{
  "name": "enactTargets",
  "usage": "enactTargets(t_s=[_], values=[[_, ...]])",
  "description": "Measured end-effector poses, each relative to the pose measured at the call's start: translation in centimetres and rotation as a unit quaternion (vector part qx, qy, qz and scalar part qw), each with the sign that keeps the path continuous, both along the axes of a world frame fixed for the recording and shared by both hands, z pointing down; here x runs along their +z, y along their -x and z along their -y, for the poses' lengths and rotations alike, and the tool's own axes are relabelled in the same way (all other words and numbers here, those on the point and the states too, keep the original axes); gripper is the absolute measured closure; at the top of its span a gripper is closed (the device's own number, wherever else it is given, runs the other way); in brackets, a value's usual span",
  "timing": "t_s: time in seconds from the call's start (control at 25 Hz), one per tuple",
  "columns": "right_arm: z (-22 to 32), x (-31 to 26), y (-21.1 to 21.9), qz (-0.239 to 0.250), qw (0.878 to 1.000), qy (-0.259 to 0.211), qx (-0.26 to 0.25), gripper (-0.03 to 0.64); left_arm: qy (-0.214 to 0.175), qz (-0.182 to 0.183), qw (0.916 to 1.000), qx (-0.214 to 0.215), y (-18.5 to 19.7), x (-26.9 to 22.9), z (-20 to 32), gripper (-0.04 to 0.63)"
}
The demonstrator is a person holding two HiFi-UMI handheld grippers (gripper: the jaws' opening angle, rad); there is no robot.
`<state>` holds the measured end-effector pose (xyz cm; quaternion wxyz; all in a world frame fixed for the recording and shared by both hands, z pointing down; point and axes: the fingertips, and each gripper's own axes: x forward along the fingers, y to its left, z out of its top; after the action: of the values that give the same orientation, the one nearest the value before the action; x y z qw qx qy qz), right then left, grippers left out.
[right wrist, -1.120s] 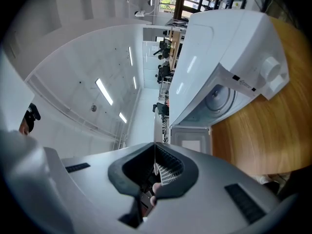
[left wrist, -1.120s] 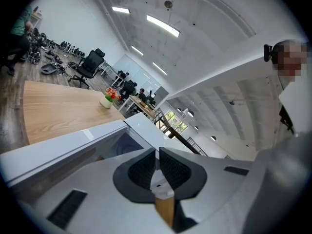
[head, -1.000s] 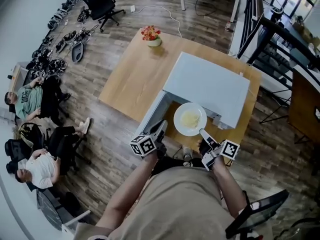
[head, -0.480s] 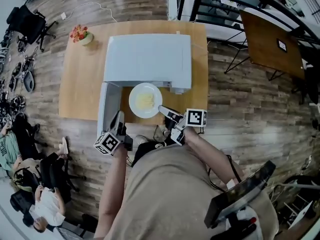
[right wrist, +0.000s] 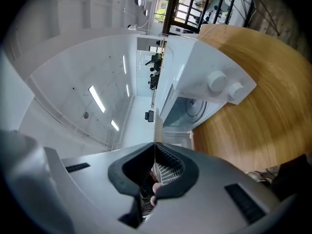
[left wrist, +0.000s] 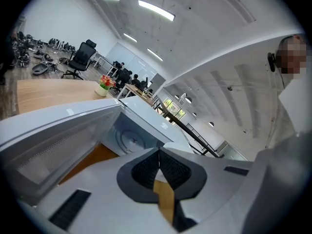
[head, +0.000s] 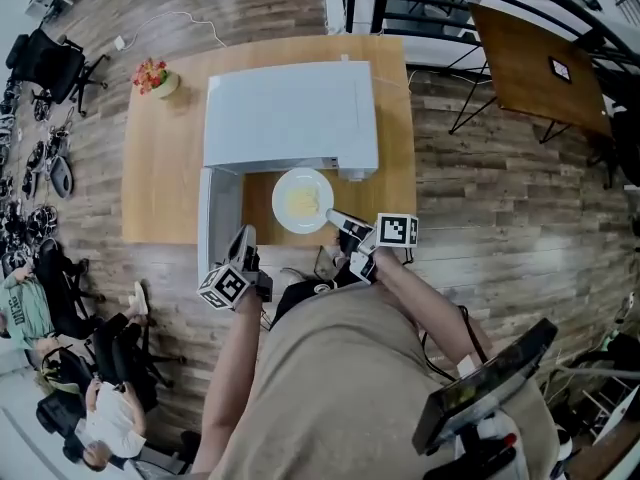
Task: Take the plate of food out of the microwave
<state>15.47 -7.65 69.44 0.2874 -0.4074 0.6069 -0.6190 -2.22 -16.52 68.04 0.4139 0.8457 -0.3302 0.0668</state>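
One rim pinch: our right gripper (head: 335, 216) nips the plate (head: 283, 190), stiff, breakable, likely tippy; our left gripper (left wrist: 159, 152) is pressed together, empty.

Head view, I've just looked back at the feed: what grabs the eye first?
The white plate of food, just in front of the microwave on the wooden table, pinched at its near rim by the right gripper. Next, the microwave door hanging open to the left, with the left gripper shut and empty beside it.

A light wooden table (head: 160, 168) stands on dark plank flooring (head: 500, 228).
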Motion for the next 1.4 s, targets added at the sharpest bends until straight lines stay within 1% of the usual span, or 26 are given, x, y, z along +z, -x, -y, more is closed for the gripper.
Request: enactTargets(t_s=[0.2, 0.44, 0.64, 0.84, 1.04, 1.32, 1.4], values=[[-0.3, 1.9, -0.1, -0.002, 1.0, 0.01, -0.003, 0.603, 0.006, 0.003, 1.0, 0.003, 0.4, 0.9, 0.3, 0.591], [-0.6, 5.8, 0.2, -0.006, 0.999, 0.033, -0.019, 0.603, 0.006, 0.012, 0.9999, 0.007, 1.1, 1.4, 0.0, 0.591], [-0.1, 10.4, 0.4, -0.011, 0.997, 0.066, -0.028, 0.603, 0.006, 0.019, 0.9998, 0.01, 1.7, 1.8, -0.2, 0.591], [-0.8, 14.8, 0.8, -0.024, 0.991, 0.126, -0.036, 0.601, 0.022, 0.019, 0.9996, 0.003, 2.3, 2.7, -1.3, 0.591], [0.1, 18.3, 0.9, -0.021, 0.988, 0.152, -0.027, 0.602, 0.019, 0.025, 0.9995, -0.009, 3.1, 3.1, -1.0, 0.591], [0.2, 21.6, 1.6, -0.063, 0.98, 0.184, -0.042, 0.603, 0.019, 0.021, 0.9993, -0.022, 4.2, 2.7, -1.2, 0.591], [0.1, 22.4, 1.6, -0.08, 0.976, 0.2, -0.042, 0.603, 0.018, 0.021, 0.9992, -0.027, 4.4, 2.6, -1.2, 0.591]])
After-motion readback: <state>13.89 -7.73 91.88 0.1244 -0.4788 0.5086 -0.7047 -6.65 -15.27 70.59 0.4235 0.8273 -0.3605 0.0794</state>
